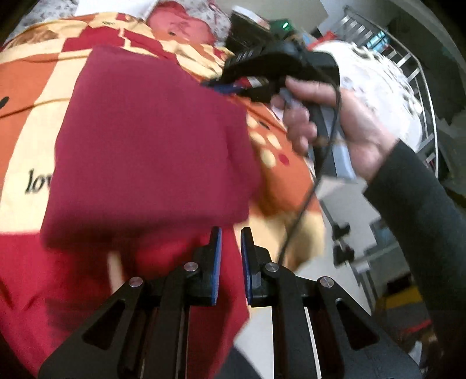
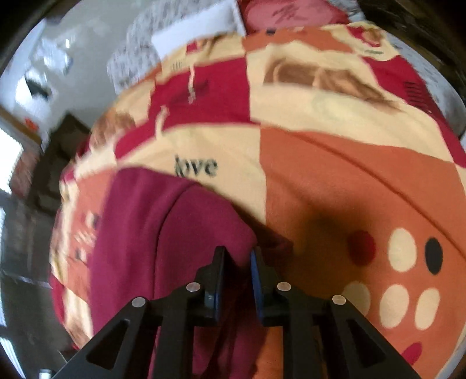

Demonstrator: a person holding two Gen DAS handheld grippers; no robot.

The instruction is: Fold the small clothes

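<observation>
A folded maroon garment [image 1: 151,145] lies on a patterned bedspread [image 1: 26,96]. My left gripper [image 1: 231,233] hovers just off the garment's near right corner, its jaws a narrow gap apart with nothing clearly between them. In the left wrist view a hand holds my right gripper [image 1: 215,83] at the garment's far right edge. In the right wrist view the right gripper [image 2: 238,250] has the maroon garment's [image 2: 163,239] corner between its narrowly parted blue pads [image 2: 215,300]. Both views are motion-blurred.
The orange, red and cream bedspread [image 2: 349,175] bears the word "love" and dots. A red pillow [image 1: 180,26] lies at the head. A metal rack [image 1: 407,67] and white fabric [image 1: 375,81] stand right of the bed. Dark furniture [image 2: 58,151] is left.
</observation>
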